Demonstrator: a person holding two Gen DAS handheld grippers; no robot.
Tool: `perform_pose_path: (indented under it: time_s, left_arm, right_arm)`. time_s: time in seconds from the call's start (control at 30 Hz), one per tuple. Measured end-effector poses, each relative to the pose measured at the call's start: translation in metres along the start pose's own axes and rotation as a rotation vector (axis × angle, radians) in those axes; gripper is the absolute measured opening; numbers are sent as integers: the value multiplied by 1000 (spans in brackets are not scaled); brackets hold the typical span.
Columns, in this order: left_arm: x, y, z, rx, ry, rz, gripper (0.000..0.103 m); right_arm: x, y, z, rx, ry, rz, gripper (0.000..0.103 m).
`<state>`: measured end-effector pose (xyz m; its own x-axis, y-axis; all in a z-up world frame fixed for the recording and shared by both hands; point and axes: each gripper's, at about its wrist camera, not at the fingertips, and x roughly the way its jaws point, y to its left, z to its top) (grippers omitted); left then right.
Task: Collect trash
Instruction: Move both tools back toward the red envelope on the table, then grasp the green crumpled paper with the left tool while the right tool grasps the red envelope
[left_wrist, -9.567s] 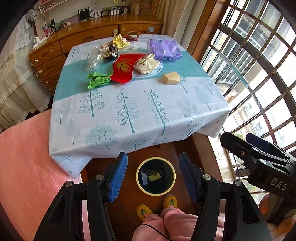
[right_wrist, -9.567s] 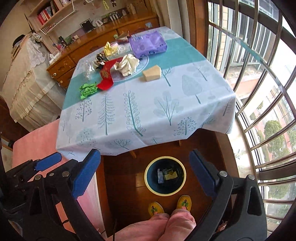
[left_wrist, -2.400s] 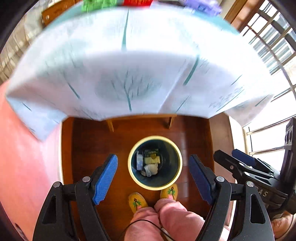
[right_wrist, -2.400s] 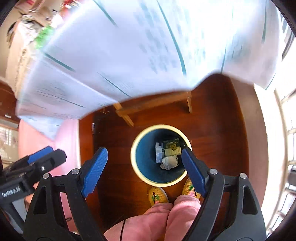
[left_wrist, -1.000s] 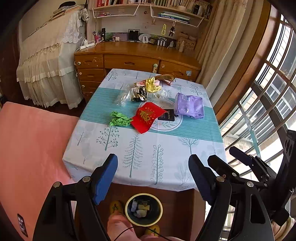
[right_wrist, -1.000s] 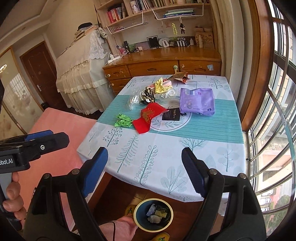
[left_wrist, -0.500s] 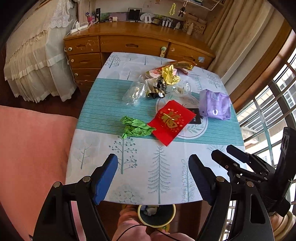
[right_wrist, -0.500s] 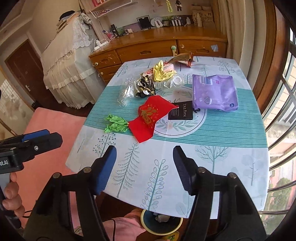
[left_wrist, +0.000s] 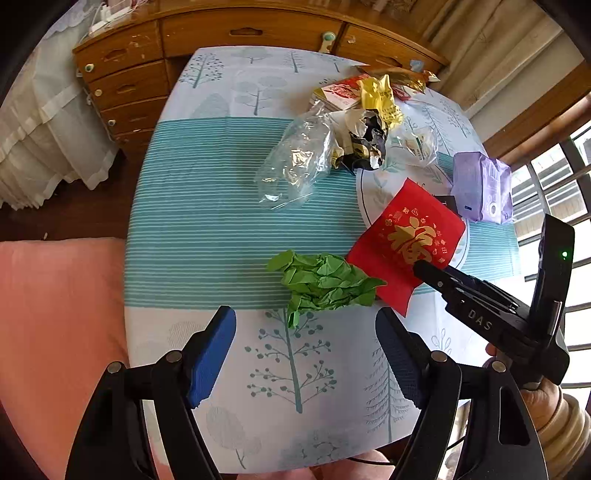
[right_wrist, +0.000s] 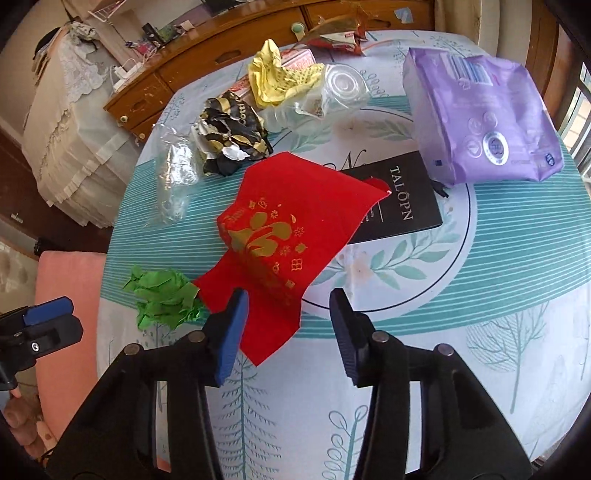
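Looking along the left hand-held gripper (left_wrist: 306, 350): blue pads spread wide, released, holding nothing, hovering above the worktop (left_wrist: 207, 229) with its tree-print cloth. Just beyond the fingertips, a crumpled green paper (left_wrist: 320, 282), touching the corner of a red envelope (left_wrist: 408, 245) stamped with a gold Chinese character. Farther back, a clear plastic bag (left_wrist: 295, 162), a black-and-gold crumpled wrapper (left_wrist: 364, 142), a yellow wrapper (left_wrist: 380, 98) and a purple packet (left_wrist: 480, 186) near the window-side edge. At right, the right hand-held gripper (left_wrist: 480, 299) reaching over the red envelope's near corner, "DAS" printed in white on its body, a green light on the unit behind it.

Looking along the right hand-held gripper (right_wrist: 286, 325): pads apart, released, straddling the near part of the red envelope (right_wrist: 288, 236) without clamping it; whether the left pad touches the paper cannot be told. Under the envelope's far corner, a black booklet (right_wrist: 400, 201) lettered "TALÔPN" in white. Beyond it, the purple packet (right_wrist: 476, 118) with a barcode label, print too small to read. Crumpled green paper (right_wrist: 164, 297) just left of the envelope, touching it. Behind, black-and-gold wrapper (right_wrist: 231, 134), yellow wrapper (right_wrist: 275, 79), a clear plastic cup (right_wrist: 341, 90) on its side, clear bag (right_wrist: 175, 179). At far left, the left hand-held gripper (right_wrist: 40, 328).
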<state>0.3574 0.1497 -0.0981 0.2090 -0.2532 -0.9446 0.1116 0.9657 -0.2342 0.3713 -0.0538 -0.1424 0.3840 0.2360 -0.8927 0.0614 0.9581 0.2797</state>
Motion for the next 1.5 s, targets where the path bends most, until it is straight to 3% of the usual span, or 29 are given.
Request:
perform_pose_path:
  time_s: [0.1, 0.13, 0.33, 0.57, 0.67, 0.7, 1.03, 1.5]
  left_arm:
    - [14, -5, 9, 48, 22, -19, 80]
    - [20, -7, 12, 58, 33, -22, 80]
    - [49, -15, 25, 71, 98, -45, 80]
    - [74, -24, 37, 69, 140, -63, 79]
    - [83, -31, 40, 80, 160, -71, 65]
    - [87, -34, 40, 84, 169, -74, 55]
    - [89, -58, 32, 126, 139, -15, 34]
    - [11, -96, -3, 156, 18, 33, 32]
  right_arm:
    - [14, 0, 5, 24, 0, 12, 25]
    - [16, 2, 7, 21, -7, 16, 17]
    - [0, 18, 4, -33, -64, 38, 2]
    - [-34, 10, -8, 4, -102, 44, 1]
    - [-48, 2, -17, 24, -106, 42, 0]
    - [-53, -1, -19, 31, -107, 43, 0]
    - [-80, -26, -38, 78, -105, 45, 0]
    - [-140, -44, -52, 36, -163, 62, 0]
